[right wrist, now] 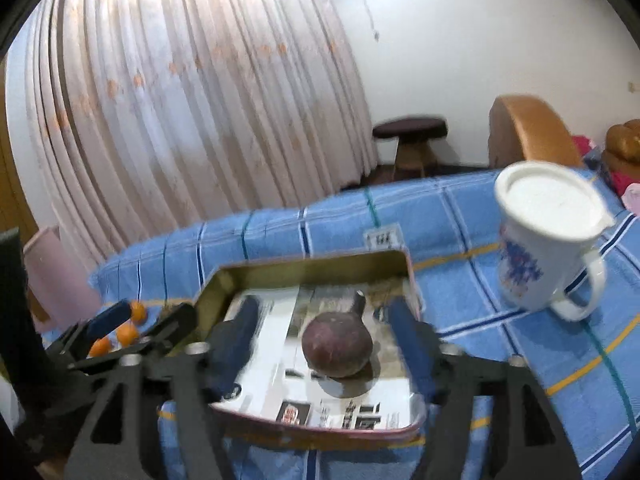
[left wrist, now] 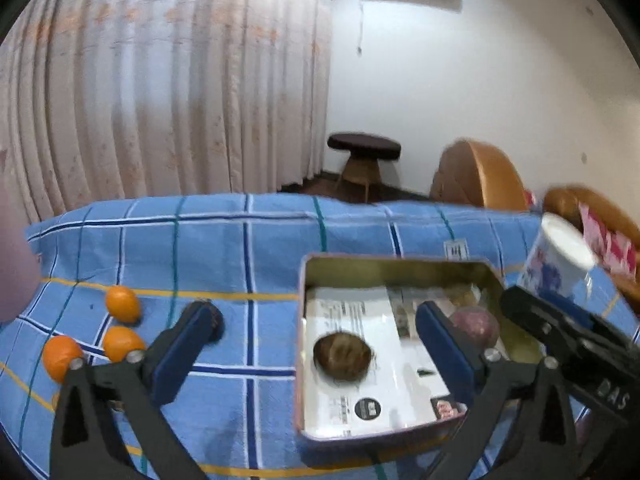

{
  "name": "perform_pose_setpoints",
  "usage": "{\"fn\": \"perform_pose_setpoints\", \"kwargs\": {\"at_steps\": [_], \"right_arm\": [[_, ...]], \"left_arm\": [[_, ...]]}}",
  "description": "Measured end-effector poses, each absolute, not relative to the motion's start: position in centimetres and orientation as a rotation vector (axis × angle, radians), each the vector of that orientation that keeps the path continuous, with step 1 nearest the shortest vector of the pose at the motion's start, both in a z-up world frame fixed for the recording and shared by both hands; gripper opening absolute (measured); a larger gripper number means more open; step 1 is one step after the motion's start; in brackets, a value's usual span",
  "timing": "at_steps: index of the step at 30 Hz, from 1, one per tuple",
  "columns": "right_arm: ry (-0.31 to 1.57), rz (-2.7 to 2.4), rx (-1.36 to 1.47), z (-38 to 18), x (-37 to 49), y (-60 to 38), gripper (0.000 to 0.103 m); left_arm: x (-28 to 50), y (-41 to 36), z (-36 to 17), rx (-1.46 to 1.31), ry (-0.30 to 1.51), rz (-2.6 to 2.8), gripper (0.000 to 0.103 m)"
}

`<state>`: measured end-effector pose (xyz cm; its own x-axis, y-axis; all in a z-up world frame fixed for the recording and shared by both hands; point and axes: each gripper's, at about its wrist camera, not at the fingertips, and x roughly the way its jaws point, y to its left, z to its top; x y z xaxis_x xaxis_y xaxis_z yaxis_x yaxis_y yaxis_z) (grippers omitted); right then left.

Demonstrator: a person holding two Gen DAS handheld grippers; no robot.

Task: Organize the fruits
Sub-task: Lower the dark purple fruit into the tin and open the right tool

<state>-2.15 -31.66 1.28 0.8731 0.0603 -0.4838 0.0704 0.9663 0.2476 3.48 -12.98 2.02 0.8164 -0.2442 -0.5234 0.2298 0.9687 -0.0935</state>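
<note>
A rectangular metal tin (left wrist: 308,280) (right wrist: 280,268) lined with printed paper lies on the blue checked cloth. In it lie a brown round fruit (left wrist: 343,355) and a dark purple fruit (left wrist: 474,326) (right wrist: 336,346). My left gripper (left wrist: 320,340) is open, its left finger over the cloth and its right finger over the tin. My right gripper (right wrist: 324,328) is open around the purple fruit, which rests on the paper between the blue pads. Three oranges (left wrist: 122,304) (right wrist: 128,334) lie on the cloth left of the tin.
A white mug with blue flowers (right wrist: 548,240) (left wrist: 556,260) stands right of the tin. The cloth-covered table ends at a far edge (left wrist: 248,200). Behind are curtains, a dark stool (left wrist: 364,148) and orange chairs (left wrist: 480,176). A pink object (right wrist: 56,276) sits at the far left.
</note>
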Motion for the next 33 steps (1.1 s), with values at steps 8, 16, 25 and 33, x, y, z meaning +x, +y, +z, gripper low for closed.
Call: {"fn": "perform_pose_setpoints", "kwargs": {"at_steps": [8,16,25,33], "right_arm": [[0.487,-0.028,0.210,1.0,-2.1,-30.7,0.084],[0.484,-0.077,0.165,0.3,-2.4,-29.8,0.084],[0.415,-0.135,0.080,0.9,-4.3,-26.6,0.084],[0.437,-0.016,0.002,0.8,-4.7,-19.9,0.084]], "left_arm": [[2.4,-10.2,2.5,0.004,0.520,-0.204,0.103],[1.9,-5.7,1.3,0.020,0.522,-0.110,0.103],[1.9,0.4,0.9,0.005,0.522,-0.049,0.103],[2.7,6.3,0.7,-0.012,0.537,0.015,0.103]]}}
